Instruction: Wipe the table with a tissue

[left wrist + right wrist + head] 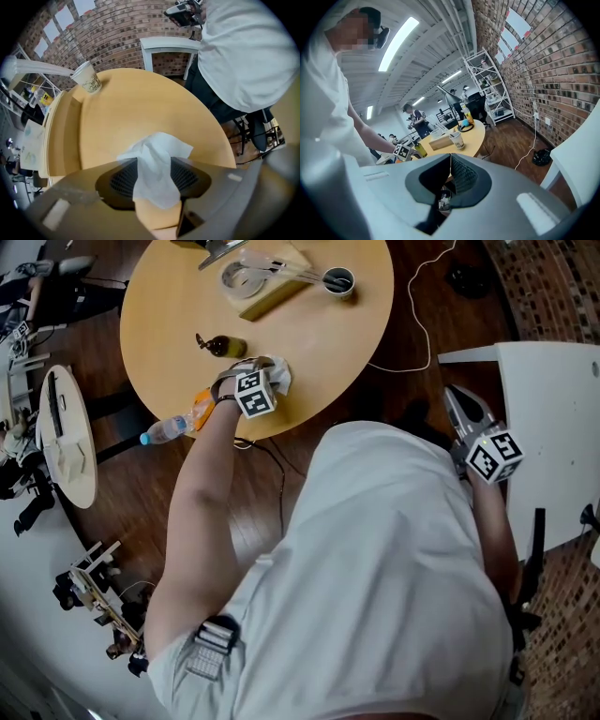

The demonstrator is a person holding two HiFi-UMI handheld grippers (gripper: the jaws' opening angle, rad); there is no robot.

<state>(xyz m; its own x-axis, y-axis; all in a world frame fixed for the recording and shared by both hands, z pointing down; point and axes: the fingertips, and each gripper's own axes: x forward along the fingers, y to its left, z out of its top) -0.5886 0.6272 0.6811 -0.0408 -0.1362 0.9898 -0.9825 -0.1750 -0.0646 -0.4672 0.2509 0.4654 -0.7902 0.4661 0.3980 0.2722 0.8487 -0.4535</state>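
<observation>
- firmly pinched, the white tissue (159, 145) sits between the left gripper's (154, 164) two black ribbed pads, which are clenched on its middle. one crumpled end fans out past the tips toward the wood, and the other hangs back toward the camera.
- in the head view the tissue (281, 376) shows close to the near rim of the round wooden table (347, 343), just beside the left gripper (258, 381), which points down at the top. whether the paper presses on the surface i cannot tell.
- a small dark bottle (221, 345) lies on the table near that gripper, a little further in.
- a plastic water bottle (171, 429) with an orange label shows just outside the table's rim, beside the person's left forearm.
- on the far side stand a paper cup (338, 281) and a long wooden box (281, 292). the left gripper view shows the cup (87, 78) upright near the rim.
- the right gripper (459, 407) is held well apart from the table at the person's right, next to a white chair (544, 427).
- in its own view the right gripper (450, 159) has its jaws closed together, pad against pad — nothing is gripped.
- a brick wall (553, 70) and a metal shelf rack (487, 89) stand beyond.
</observation>
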